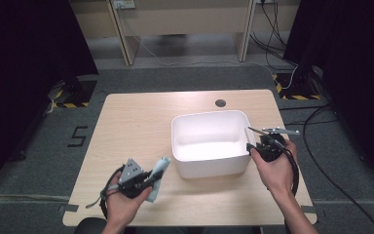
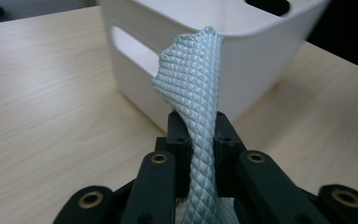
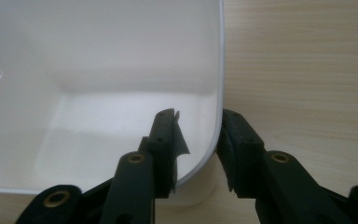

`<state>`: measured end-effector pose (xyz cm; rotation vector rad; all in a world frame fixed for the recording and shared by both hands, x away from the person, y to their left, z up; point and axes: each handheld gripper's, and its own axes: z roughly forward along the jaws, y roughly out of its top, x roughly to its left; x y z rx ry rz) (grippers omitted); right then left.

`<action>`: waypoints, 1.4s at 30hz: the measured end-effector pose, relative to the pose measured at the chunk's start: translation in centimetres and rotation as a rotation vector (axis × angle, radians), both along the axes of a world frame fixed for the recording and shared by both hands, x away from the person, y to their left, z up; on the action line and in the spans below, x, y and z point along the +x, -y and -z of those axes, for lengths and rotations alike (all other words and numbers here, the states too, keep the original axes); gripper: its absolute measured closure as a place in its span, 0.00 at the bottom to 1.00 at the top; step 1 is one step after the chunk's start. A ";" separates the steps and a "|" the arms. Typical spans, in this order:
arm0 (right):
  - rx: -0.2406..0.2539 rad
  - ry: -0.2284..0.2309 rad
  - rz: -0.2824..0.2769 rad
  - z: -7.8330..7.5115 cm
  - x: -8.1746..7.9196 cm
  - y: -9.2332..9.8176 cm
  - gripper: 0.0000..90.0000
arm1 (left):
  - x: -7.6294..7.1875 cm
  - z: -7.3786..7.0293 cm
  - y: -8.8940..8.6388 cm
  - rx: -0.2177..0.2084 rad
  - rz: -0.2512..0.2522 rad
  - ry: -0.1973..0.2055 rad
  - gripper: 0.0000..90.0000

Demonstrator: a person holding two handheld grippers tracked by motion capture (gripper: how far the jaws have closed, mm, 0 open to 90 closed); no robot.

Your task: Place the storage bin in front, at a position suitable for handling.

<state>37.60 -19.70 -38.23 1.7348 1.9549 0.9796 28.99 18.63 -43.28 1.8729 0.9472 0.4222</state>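
Observation:
A white plastic bin (image 1: 209, 115) stands right of the table's middle and holds nothing that I can see. My left gripper (image 1: 151, 183) is at the front left, shut on a pale grey-blue waffle-weave cloth (image 1: 159, 169). In the left gripper view the cloth (image 2: 193, 84) stands up from between the pinched jaws of that gripper (image 2: 199, 126), with the bin's slotted side (image 2: 261, 51) just beyond. My right gripper (image 1: 253, 146) straddles the bin's right wall (image 3: 216, 70). One jaw of the right gripper (image 3: 199, 119) is inside with a gap to the wall, and the other lies against the outside.
The light wooden table (image 1: 136, 126) has a dark cable hole (image 1: 220, 103) behind the bin. Bare wood lies to the left and in front of the bin. Cables (image 1: 321, 161) run over the grey floor on the right.

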 end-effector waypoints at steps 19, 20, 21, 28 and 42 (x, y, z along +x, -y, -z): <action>0.048 0.007 -0.144 0.0 2.0 -5.5 0.73 | 4.5 0.5 -1.2 -0.085 -0.168 0.101 0.90; 0.048 0.007 -0.151 0.0 2.1 -5.7 0.74 | 4.2 0.3 -1.6 -0.092 -0.183 0.124 0.90; 0.047 0.010 -0.157 0.0 2.2 -5.8 0.74 | 4.2 0.3 -1.6 -0.092 -0.183 0.124 0.90; 0.033 0.010 -0.174 0.1 2.7 -5.8 0.73 | 4.0 0.5 -2.9 -0.091 -0.209 0.201 0.89; 0.053 0.006 -0.223 0.2 3.1 -5.3 0.74 | 3.5 0.1 -3.0 -0.074 -0.222 0.234 0.89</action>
